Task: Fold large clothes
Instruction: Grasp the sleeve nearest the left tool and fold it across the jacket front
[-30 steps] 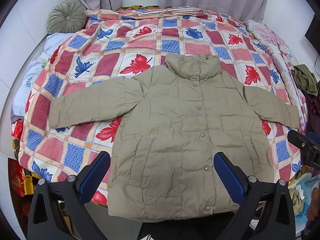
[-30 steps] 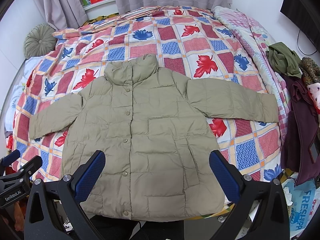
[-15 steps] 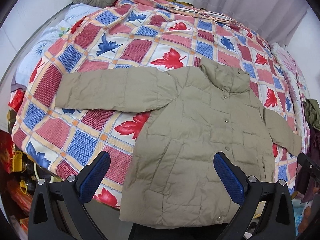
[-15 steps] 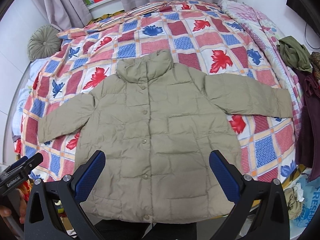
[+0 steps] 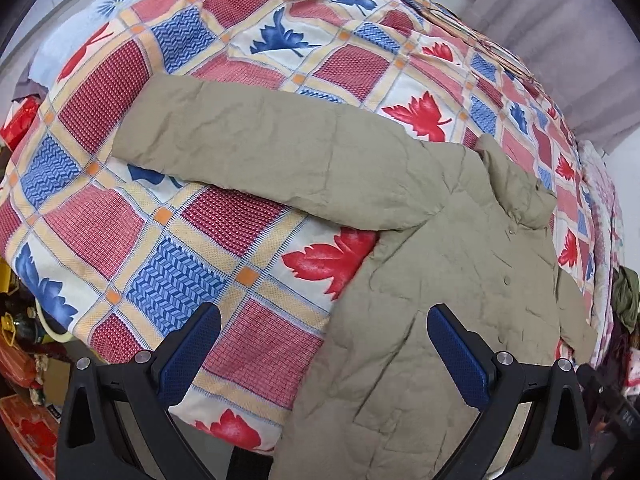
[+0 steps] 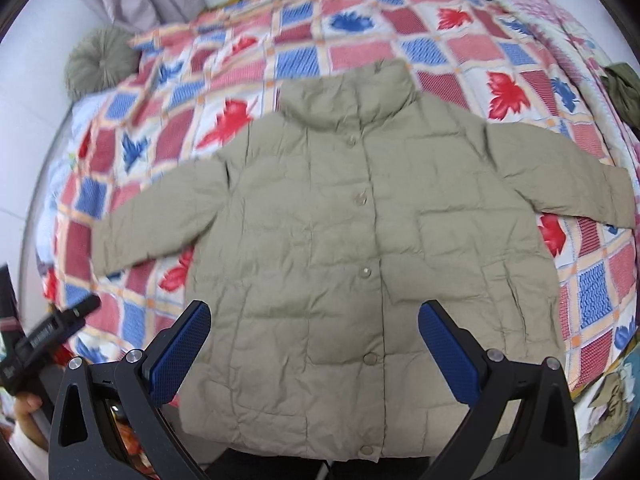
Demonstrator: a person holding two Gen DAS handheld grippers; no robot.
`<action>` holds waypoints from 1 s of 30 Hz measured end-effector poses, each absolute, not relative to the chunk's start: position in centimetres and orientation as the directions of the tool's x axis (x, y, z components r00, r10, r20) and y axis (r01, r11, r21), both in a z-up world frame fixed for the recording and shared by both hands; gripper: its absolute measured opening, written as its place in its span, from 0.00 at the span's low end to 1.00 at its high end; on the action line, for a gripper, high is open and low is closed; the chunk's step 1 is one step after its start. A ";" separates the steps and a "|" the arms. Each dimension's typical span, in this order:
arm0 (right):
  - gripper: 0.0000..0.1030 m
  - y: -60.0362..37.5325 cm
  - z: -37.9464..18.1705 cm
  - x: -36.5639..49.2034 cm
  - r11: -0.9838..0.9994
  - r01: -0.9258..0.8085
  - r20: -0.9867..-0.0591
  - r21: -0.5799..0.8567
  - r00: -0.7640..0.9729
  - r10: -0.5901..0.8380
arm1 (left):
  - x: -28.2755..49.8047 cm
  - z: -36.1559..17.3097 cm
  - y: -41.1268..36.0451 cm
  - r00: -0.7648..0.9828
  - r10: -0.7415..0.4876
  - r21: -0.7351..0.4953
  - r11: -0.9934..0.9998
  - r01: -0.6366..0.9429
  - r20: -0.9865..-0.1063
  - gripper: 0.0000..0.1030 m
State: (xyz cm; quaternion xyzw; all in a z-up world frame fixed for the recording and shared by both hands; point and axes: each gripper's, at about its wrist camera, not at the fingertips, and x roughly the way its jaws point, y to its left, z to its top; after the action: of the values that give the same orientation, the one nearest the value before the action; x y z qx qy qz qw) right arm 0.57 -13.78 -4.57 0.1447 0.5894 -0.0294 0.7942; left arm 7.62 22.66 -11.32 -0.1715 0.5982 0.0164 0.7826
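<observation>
A khaki puffer jacket point(image 6: 360, 240) lies flat and buttoned on the bed, front up, both sleeves spread out. In the left wrist view its left sleeve point(image 5: 280, 160) stretches across the quilt and the body point(image 5: 460, 320) fills the lower right. My left gripper point(image 5: 320, 348) is open and empty, hovering over the quilt and the jacket's left side edge. My right gripper point(image 6: 316, 344) is open and empty above the jacket's lower front. The left gripper's body also shows in the right wrist view point(image 6: 44, 336), at the lower left.
The bed carries a red, blue and cream leaf-pattern quilt point(image 5: 180, 280). A round green cushion point(image 6: 100, 62) lies at the head. Loose clothes point(image 6: 620, 88) pile at the right edge. Clutter point(image 5: 24, 360) sits on the floor left of the bed. Grey curtains point(image 5: 580, 40) hang behind.
My left gripper has swung left and closer, now over the jacket's left sleeve and side. My right gripper has moved in closer over the jacket's front. Both stay open.
</observation>
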 end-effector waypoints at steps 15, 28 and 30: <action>1.00 -7.8 -16.1 5.3 0.972 0.092 -0.958 0.217 0.211 0.194 | 15.9 -25.7 28.1 0.367 -0.432 -0.550 0.764 -0.336 -0.824 1.00; 1.00 -5.9 -18.2 11.1 0.939 0.078 -0.900 0.335 0.321 0.294 | 23.0 -27.2 35.0 0.444 -0.243 -0.451 0.768 -0.454 -0.862 0.38; 0.99 -5.6 -18.3 12.4 0.927 0.092 -0.888 0.363 0.337 0.314 | 23.2 -26.6 35.4 0.456 -0.269 -0.477 0.764 -0.435 -0.848 0.13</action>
State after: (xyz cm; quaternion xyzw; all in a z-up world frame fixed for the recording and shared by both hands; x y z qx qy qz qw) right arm 12.36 -5.55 -18.32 0.1775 0.5715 0.0696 0.7981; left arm 23.23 35.40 -26.57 -0.3396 0.5186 0.0532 0.7829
